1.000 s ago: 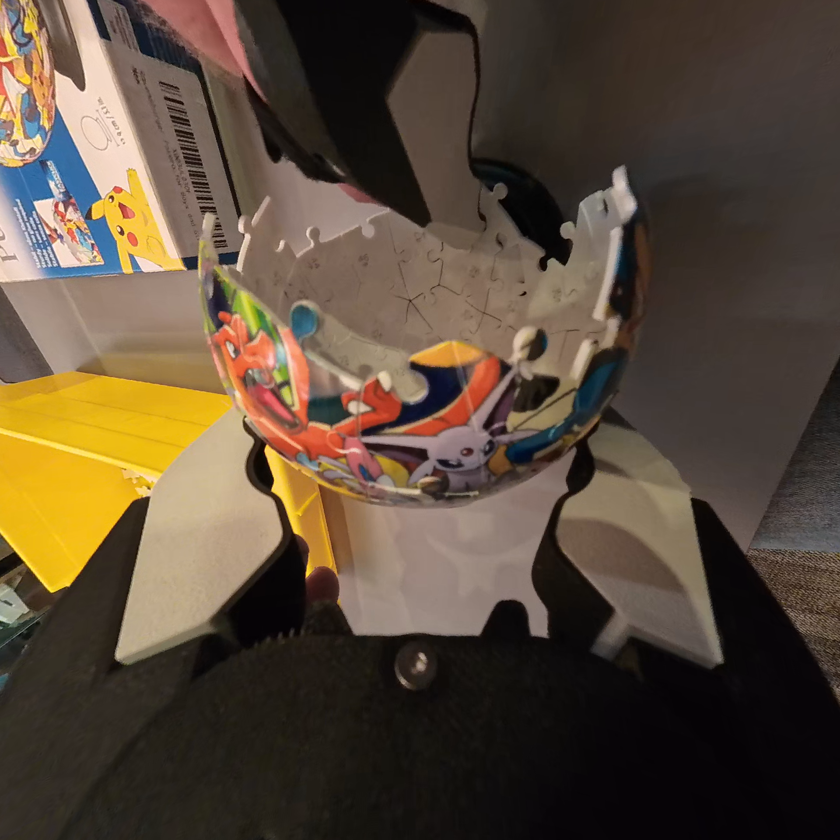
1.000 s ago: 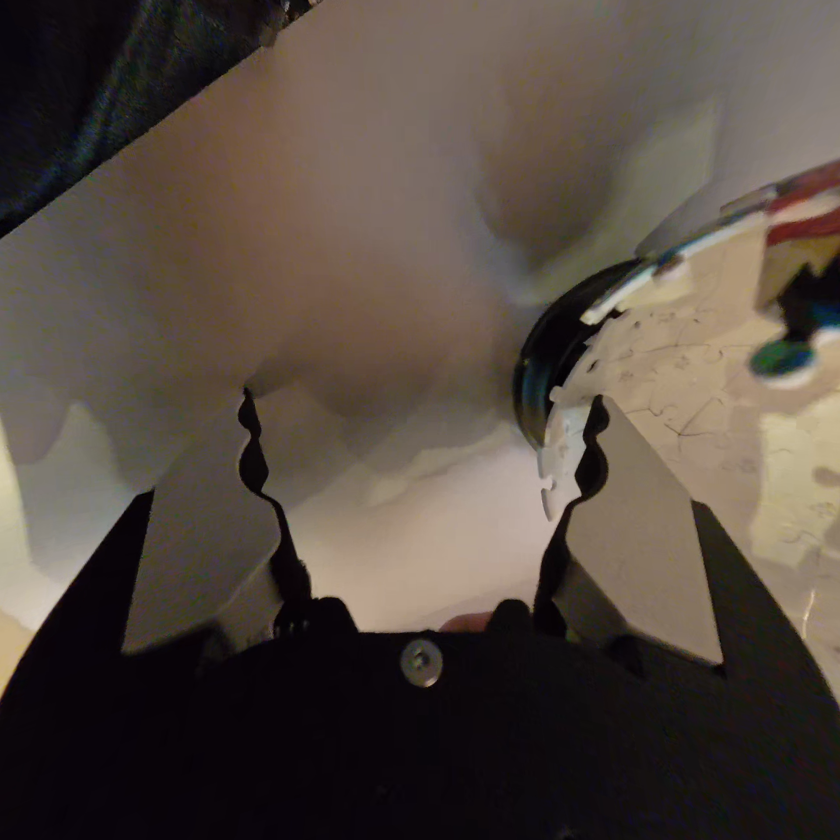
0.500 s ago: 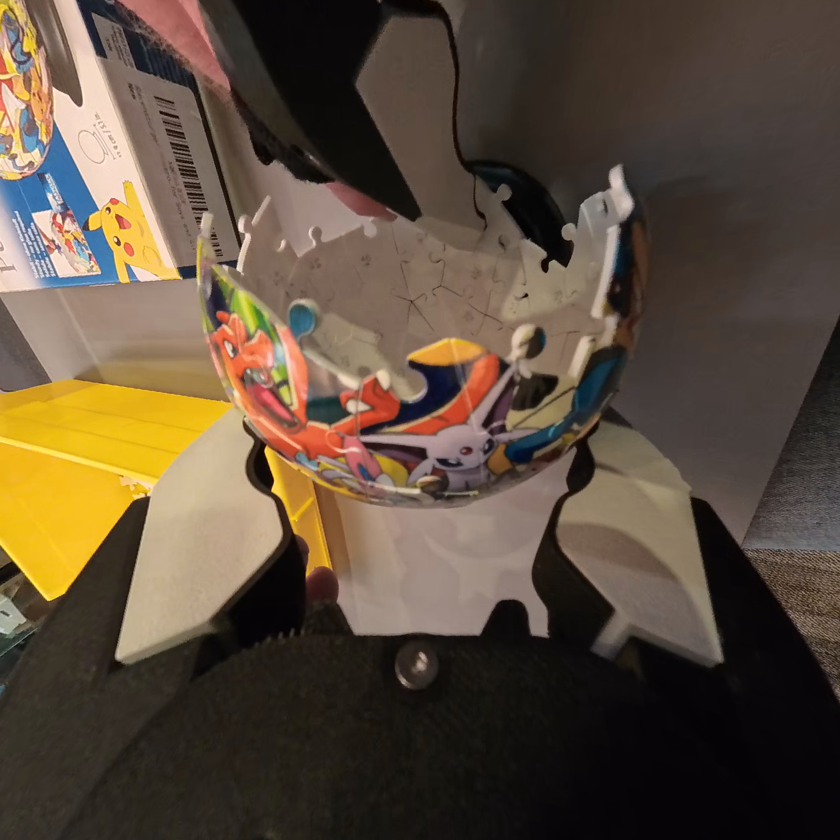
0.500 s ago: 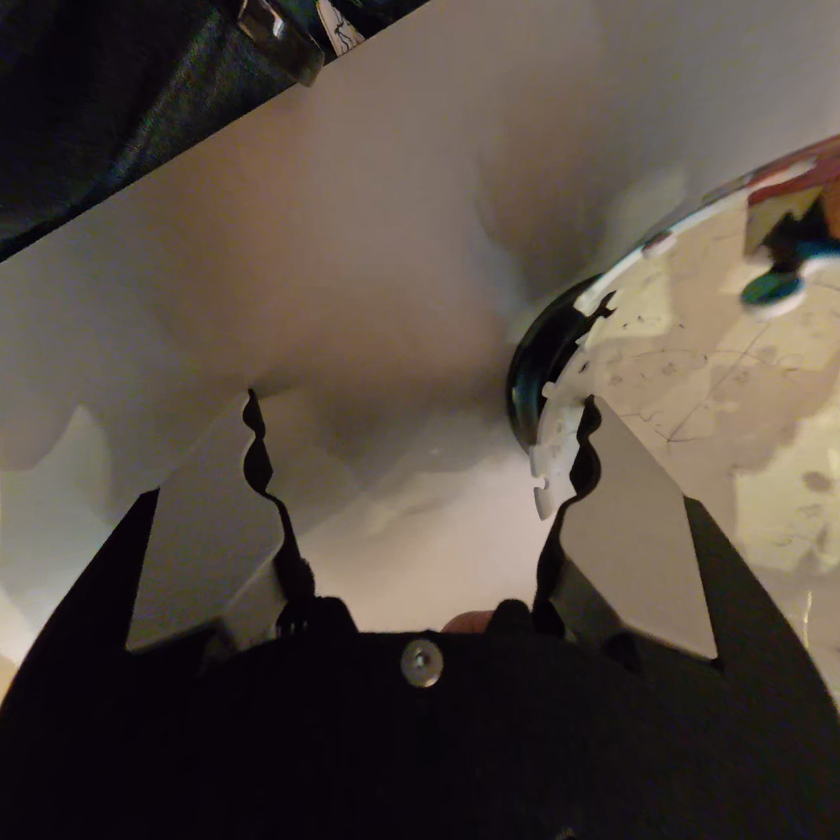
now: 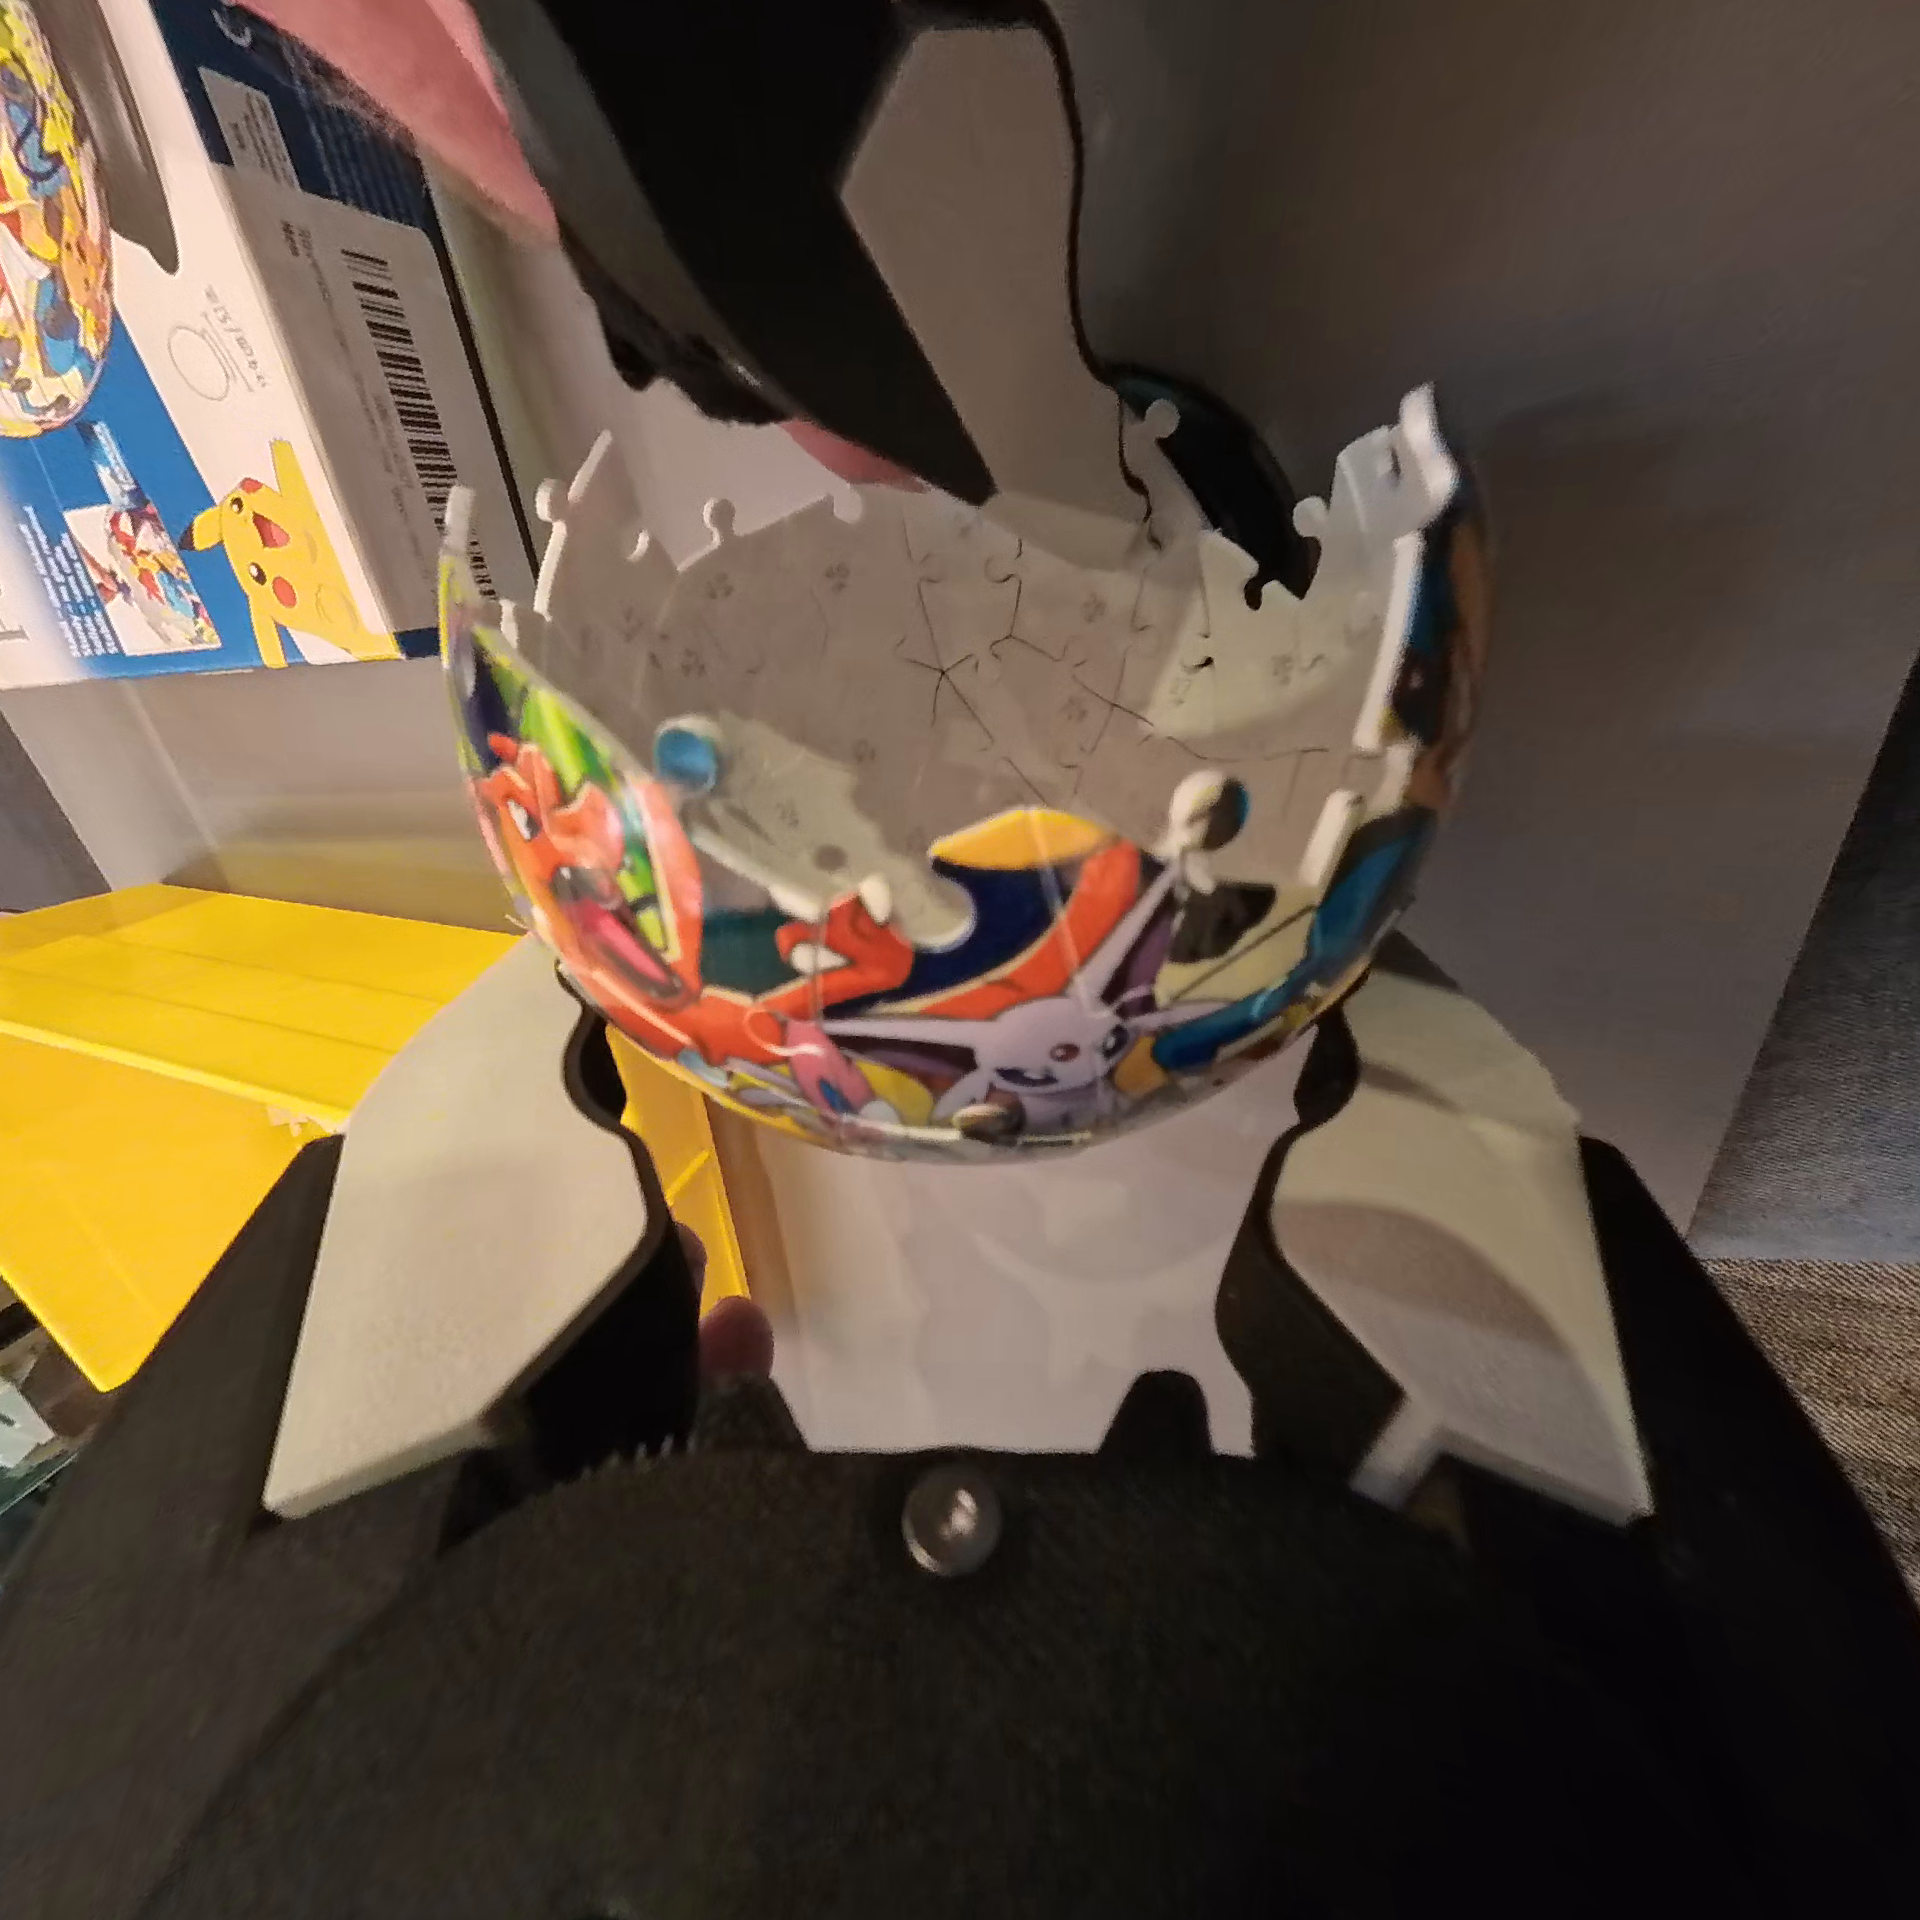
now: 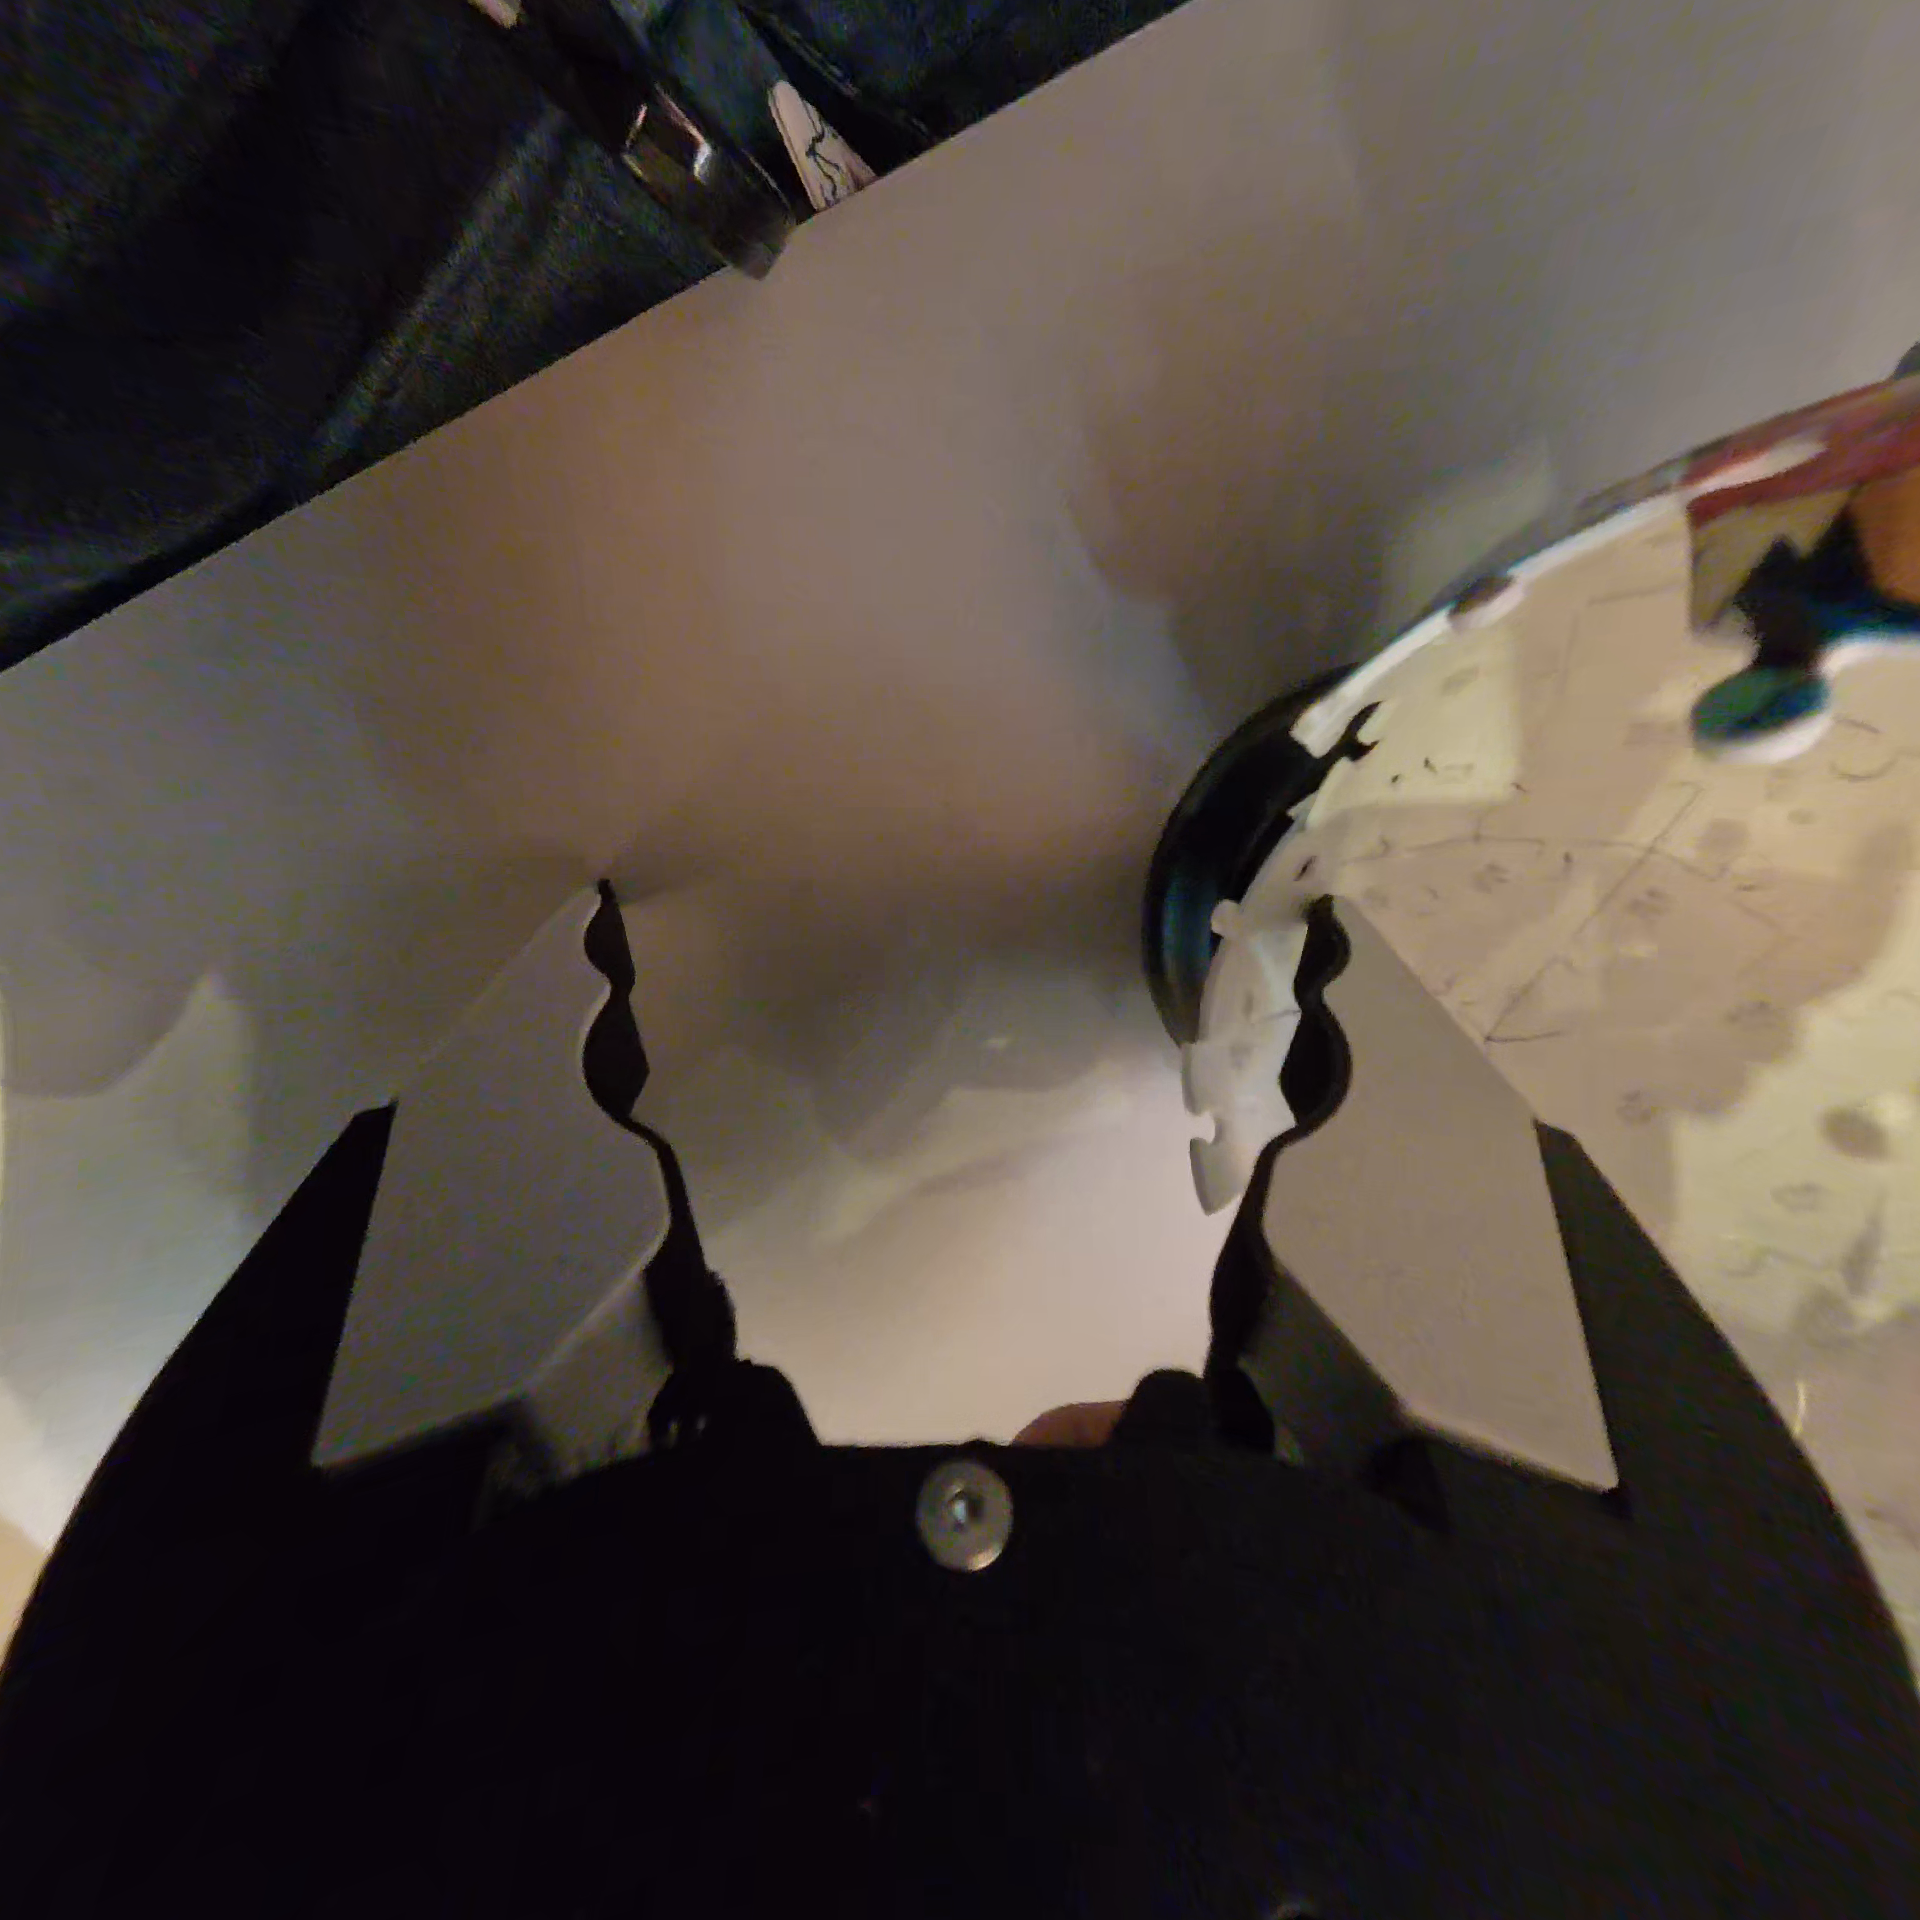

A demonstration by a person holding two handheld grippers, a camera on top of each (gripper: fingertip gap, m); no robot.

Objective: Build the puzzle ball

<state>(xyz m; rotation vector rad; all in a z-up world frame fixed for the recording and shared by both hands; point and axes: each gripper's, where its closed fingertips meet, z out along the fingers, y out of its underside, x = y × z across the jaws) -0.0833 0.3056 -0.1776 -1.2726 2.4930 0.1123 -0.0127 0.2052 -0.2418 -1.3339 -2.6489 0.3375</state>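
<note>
The puzzle ball (image 5: 935,966) is a half-built open shell, colourful outside and white inside, with a jagged rim. My left gripper (image 5: 961,1039) is wide open, and the shell's lower sides sit between its two fingertips and touch them. I cannot tell whether the shell rests on the table. My right gripper (image 6: 961,904) is open. Its right finger (image 6: 1455,1195) reaches inside the shell (image 6: 1610,935), with a white rim piece (image 6: 1247,1039) lying along its inner edge. In the left wrist view that finger (image 5: 977,343) comes down onto the far rim.
A black ring stand (image 5: 1216,457) sits just behind the shell on the white table (image 5: 987,1299). The puzzle box (image 5: 260,416) stands at the back left and a yellow bin (image 5: 156,1091) is at the left. A person's dark clothing (image 6: 260,260) lies beyond the table edge.
My right gripper has moved down and closer to the shell's far rim, so the rim piece now lies along its right finger. The shell has stayed between my left fingertips.
</note>
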